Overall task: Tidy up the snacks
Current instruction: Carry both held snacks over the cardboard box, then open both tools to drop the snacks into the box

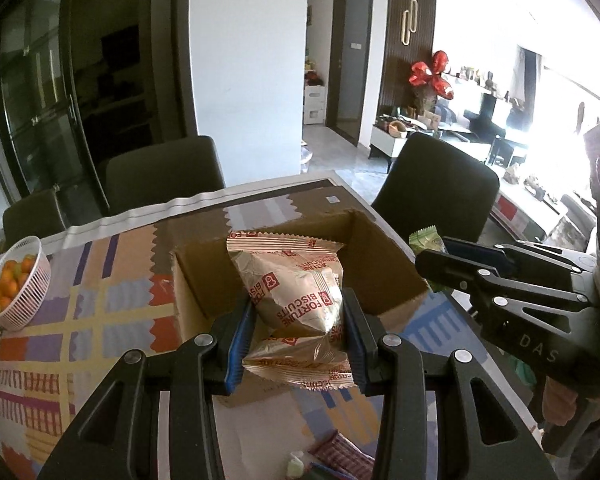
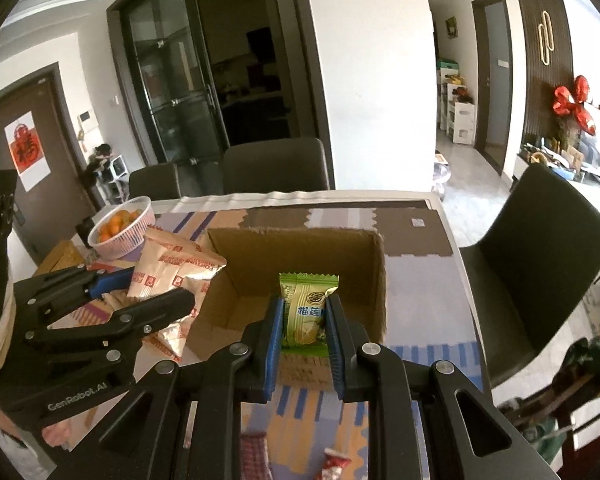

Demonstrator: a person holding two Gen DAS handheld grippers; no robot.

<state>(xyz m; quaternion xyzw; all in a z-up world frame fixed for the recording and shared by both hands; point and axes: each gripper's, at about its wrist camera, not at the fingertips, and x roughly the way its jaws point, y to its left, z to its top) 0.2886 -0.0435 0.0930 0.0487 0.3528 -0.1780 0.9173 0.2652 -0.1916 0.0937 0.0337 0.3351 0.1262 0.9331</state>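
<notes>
An open cardboard box stands on the patterned tablecloth. My left gripper is shut on shiny Fortune Biscuits packets, held over the box's near edge; they also show at the left in the right wrist view. My right gripper is shut on a small green snack packet, held upright over the box's front wall. That packet's tip shows beside the right gripper in the left wrist view. The box floor that shows looks bare.
A white basket of small oranges sits at the table's left. Dark chairs stand around the table. More snack packets lie on the cloth near me. The table's right edge runs close to the box.
</notes>
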